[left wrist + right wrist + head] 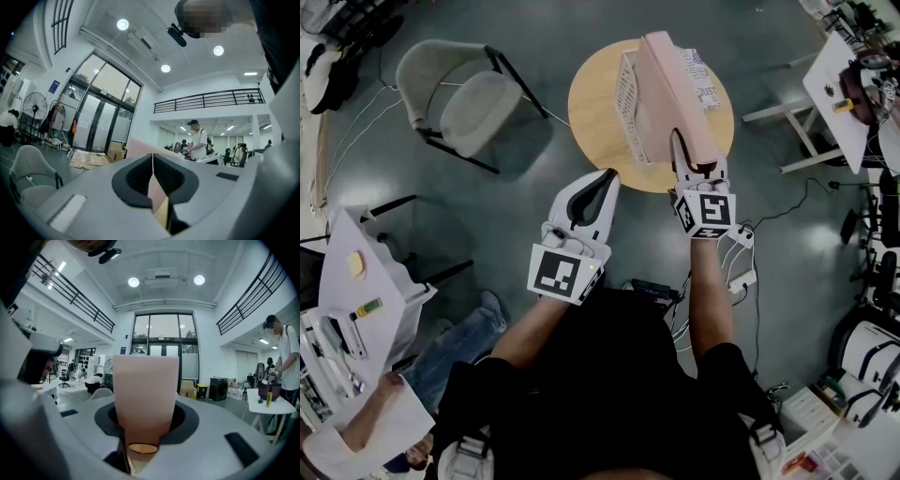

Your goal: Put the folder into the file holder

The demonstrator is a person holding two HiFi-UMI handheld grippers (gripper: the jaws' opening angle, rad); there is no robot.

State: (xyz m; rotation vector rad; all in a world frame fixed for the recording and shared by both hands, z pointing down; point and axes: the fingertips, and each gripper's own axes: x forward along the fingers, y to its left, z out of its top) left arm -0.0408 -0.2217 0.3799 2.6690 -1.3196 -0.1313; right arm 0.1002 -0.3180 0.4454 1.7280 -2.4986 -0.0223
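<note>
Gripping pink folder [675, 84] in right gripper [680, 145] jaws at file holder [628, 98] on table [589, 108], left gripper [606, 180] jaws clenched empty

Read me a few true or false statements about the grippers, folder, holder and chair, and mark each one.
1. The right gripper grips the pink folder. True.
2. The left gripper holds the file holder. False: its jaws are shut on nothing, apart from the holder.
3. The holder stands on a round wooden table. True.
4. In the head view, the grey chair stands right of the table. False: it stands to the left.
</note>
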